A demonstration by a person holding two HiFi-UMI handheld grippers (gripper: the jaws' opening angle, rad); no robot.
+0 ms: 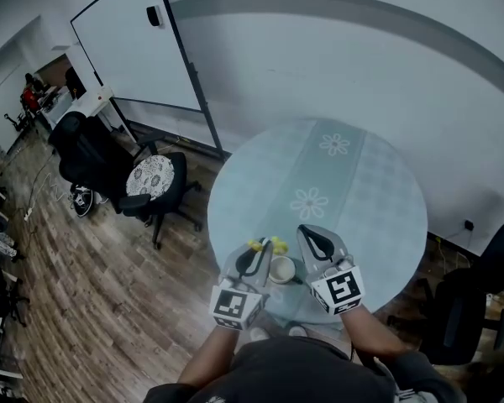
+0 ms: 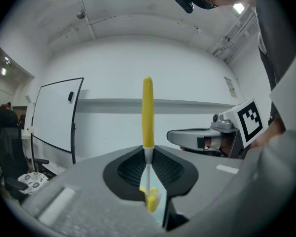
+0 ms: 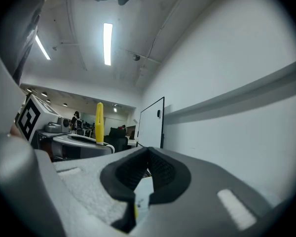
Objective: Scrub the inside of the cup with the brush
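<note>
Item, nearest you: left gripper, jaws pressed together on the thin white shaft of the brush. In the left gripper view its yellow handle stands straight up beyond the jaws, and a smaller yellow end hangs on the near side. Item: right gripper, just beside the left. Its jaws are drawn nearly together on a thin pale edge, which you may take for the wall or handle of the cup, though the right gripper view does not show which. The cup lies between the two grippers in the head view, mouth upward, over the near rim of the table. The brush's yellow parts show just beyond the cup's rim, and nothing yellow can be made out inside it. Step in hand, by judgement: both tools taken up, brush brought to the cup, scrubbing not yet begun. The next move calls for you to hold the cup steady, tip the brush so its working end points down into the mouth, and bring it against the inner wall. Which end carries the bristles cannot be told from here. Item, farther off: a black chair with a patterned seat on the wooden floor. Item, farthest: a whiteboard against the wall.
</note>
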